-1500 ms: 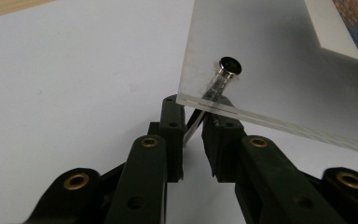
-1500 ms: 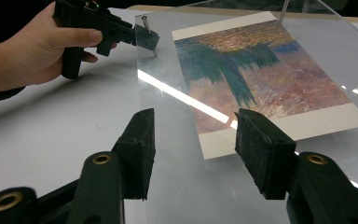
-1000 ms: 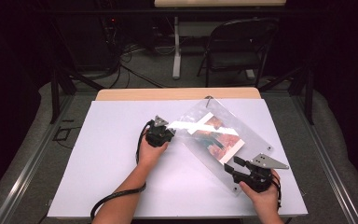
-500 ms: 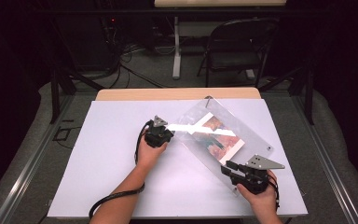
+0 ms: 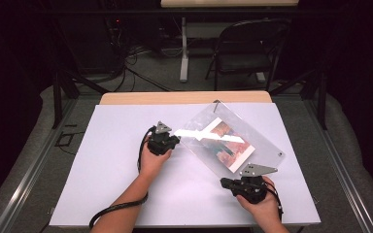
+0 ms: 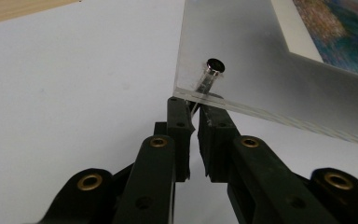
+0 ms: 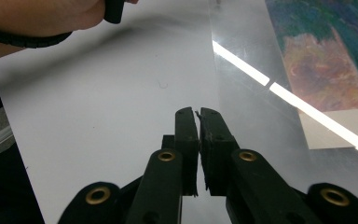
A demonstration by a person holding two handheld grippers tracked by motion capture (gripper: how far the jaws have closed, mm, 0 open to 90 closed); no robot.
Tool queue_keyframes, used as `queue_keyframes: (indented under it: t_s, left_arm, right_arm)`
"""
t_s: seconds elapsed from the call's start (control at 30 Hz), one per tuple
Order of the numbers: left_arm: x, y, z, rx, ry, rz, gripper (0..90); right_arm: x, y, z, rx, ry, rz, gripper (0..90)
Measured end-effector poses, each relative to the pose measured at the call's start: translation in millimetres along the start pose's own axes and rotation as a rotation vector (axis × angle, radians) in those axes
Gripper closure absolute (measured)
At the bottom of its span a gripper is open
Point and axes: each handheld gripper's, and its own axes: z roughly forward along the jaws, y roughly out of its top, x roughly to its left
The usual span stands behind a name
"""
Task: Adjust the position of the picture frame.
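Note:
A clear acrylic picture frame [image 5: 264, 145] with a colourful print [image 5: 228, 143] lies slantwise on the white table [image 5: 121, 194]. My left gripper [image 5: 176, 141] is at the frame's left corner. In the left gripper view its jaws [image 6: 193, 106] are shut on the thin end of the corner pin [image 6: 213, 70] that passes through the acrylic. My right gripper [image 5: 225, 182] is at the frame's near corner. Its jaws have just been closing and now stand together [image 7: 198, 114] at the frame's edge [image 7: 242, 102]; a tiny dark sliver shows at the tips.
A wooden strip [image 5: 184, 97] runs along the table's far edge. Beyond it stand a dark folding chair [image 5: 245, 48] and a table leg with cables on the floor. In the right gripper view the person's left hand [image 7: 51, 18] shows at the top left.
My right gripper has slid left toward the frame's near corner and its jaws have closed. The left gripper and the frame have stayed in place.

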Motion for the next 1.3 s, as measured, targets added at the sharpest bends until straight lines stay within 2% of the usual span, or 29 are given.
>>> queue_keyframes:
  t_s: [0.07,0.17,0.2,0.23,0.27,0.37,0.5,0.57,0.6,0.67,0.73,0.8,0.9,1.07,1.17,1.3]
  left_arm:
    - [1.4,-1.9,-3.7,-0.006,-0.023,-0.016,84.1]
    - [-1.1,-6.4,-4.6,-0.002,-0.013,0.001,84.4]
    - [0.6,-7.2,-5.6,-0.01,-0.025,-0.011,84.8]
    - [1.8,-7.7,-6.8,-0.026,-0.024,-0.015,90.0]
    - [4.1,-7.3,-8.5,-0.038,-0.031,-0.026,90.0]
    - [5.9,-6.8,-7.7,-0.034,-0.017,0.0,90.0]
    - [4.3,-8.9,-4.9,-0.016,-0.013,0.015,89.0]
    - [4.5,-11.0,-4.3,-0.008,-0.019,0.017,81.7]
    - [2.8,-12.5,-4.3,-0.001,-0.015,0.036,80.5]
    - [1.8,-12.9,-3.3,-0.004,-0.012,0.045,78.8]
    - [0.9,-11.4,-1.4,0.0,-0.006,0.058,71.8]
    - [-0.3,-8.3,4.2,-0.006,-0.004,0.056,69.1]
    - [-1.9,-3.2,12.2,0.011,-0.001,0.081,67.9]
    - [0.3,-1.4,24.7,0.013,0.014,0.099,68.4]
    - [1.9,-0.3,27.0,0.011,0.02,0.101,74.7]
    - [0.6,0.5,28.1,0.015,0.004,0.116,81.5]
  right_arm:
    - [-0.3,-0.5,0.8,0.006,0.006,0.003,86.2]
    - [-0.2,-1.6,1.5,0.011,0.014,0.008,85.3]
    - [-0.2,-1.7,1.3,0.007,0.015,0.007,84.8]
    - [0.1,-1.6,0.9,0.004,0.017,0.012,84.1]
    - [-0.1,-1.5,0.9,0.002,0.018,0.01,83.8]
    - [0.0,-1.3,1.0,0.001,0.016,0.01,81.9]
    - [-1.4,-1.7,-0.3,-0.008,0.023,0.023,80.7]
    - [-3.8,-2.3,-1.9,-0.019,0.031,0.038,80.0]
    - [-4.4,-2.5,-2.5,-0.021,0.034,0.045,80.0]
    - [-4.8,-2.7,-2.9,-0.024,0.032,0.049,80.0]
    - [-5.8,-2.5,-3.9,-0.029,0.034,0.052,79.6]
    - [-5.9,-2.4,-3.8,-0.029,0.034,0.051,79.5]
    - [-5.3,-2.3,-4.2,-0.028,0.031,0.05,79.1]
    - [-6.8,-3.2,-5.2,-0.035,0.033,0.058,78.7]
    - [-7.9,-3.7,-6.7,-0.041,0.034,0.062,78.6]
    - [-8.0,-3.8,-7.2,-0.041,0.033,0.068,78.5]
